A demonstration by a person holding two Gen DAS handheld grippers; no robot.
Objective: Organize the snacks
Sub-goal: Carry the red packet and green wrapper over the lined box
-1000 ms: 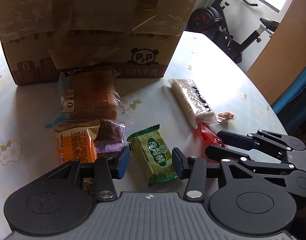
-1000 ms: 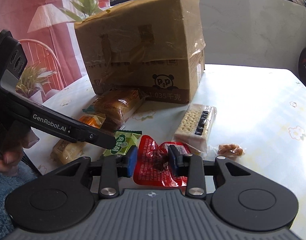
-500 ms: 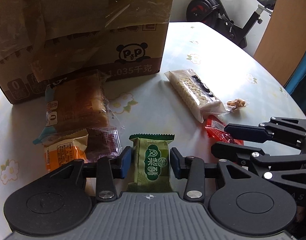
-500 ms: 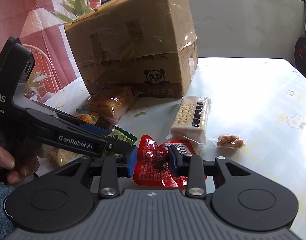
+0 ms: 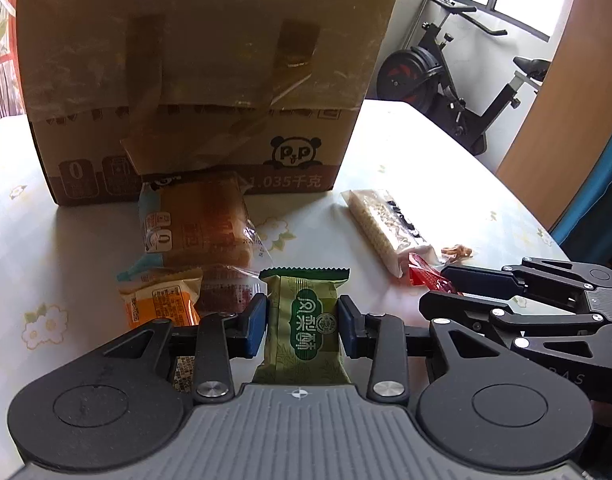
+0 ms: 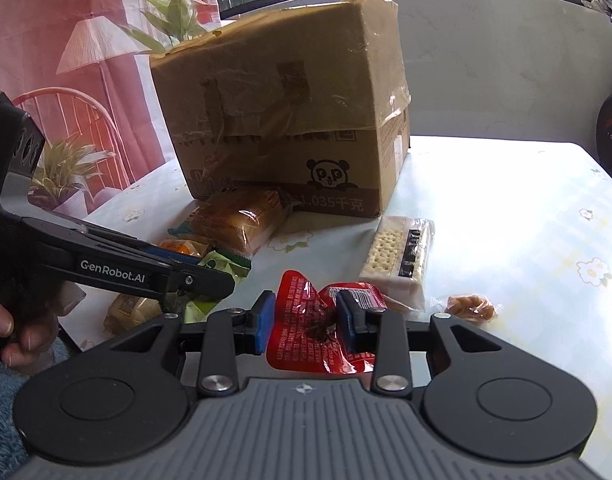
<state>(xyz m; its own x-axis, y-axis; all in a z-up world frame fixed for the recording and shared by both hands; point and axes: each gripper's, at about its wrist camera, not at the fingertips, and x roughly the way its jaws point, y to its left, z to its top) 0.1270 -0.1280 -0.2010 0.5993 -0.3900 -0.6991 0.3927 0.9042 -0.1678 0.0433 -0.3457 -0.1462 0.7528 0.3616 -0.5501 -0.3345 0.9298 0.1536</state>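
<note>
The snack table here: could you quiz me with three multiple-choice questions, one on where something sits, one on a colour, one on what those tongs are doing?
1. Where does the cracker pack lie?
A. on top of the cardboard box
B. on the table in front of the box's right corner
C. between the left tongs

2. What colour is the packet between the right tongs?
A. red
B. blue
C. white

3. What are the left tongs doing?
A. standing wide open over bare table
B. gripping the cardboard box
C. clamped on the green snack packet

Answers:
1 B: the cracker pack rests flat on the table, just before the cardboard box.
2 A: the crumpled red packet sits between the blue pads.
3 C: both pads press the sides of the green snack packet.
</note>
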